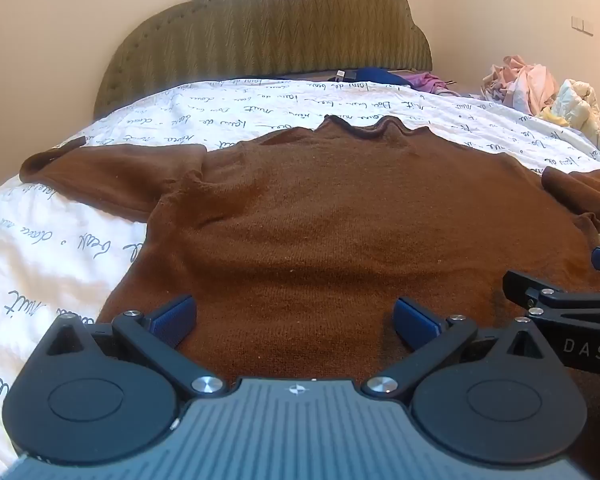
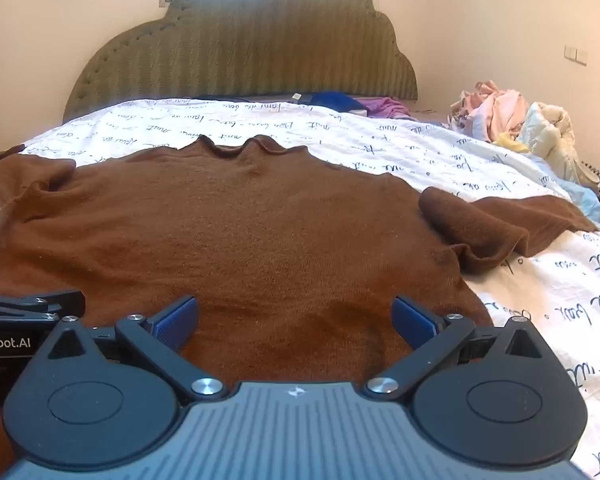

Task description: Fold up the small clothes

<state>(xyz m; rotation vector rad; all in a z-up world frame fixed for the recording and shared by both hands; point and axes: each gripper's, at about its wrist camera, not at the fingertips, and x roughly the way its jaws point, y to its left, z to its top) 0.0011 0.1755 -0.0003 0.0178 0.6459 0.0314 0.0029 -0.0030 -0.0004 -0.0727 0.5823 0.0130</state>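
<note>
Both my claws, left (image 1: 294,318) and right (image 2: 296,318), gape empty over the brown sweater's (image 1: 340,216) hem; collar lies straight ahead.

A plain rust-brown knit is seen in the sweater (image 1: 340,216), darker along its neck edge. The bedsheet (image 1: 52,248) beneath is white, patterned with rows of dark cursive script. An olive-green headboard (image 1: 268,28) is marked by a zigzag ribbed weave, and the wall (image 1: 40,40) is painted cream. The left gripper (image 1: 295,318) and the right gripper (image 2: 296,318) are finished in black with grey ribbed bodies — their finger pads (image 2: 178,322) are deep blue. Pale pink, cream and yellow are mixed in the clothes pile (image 2: 512,124); blue and purple garments (image 2: 352,104) are seen by the headboard.
</note>
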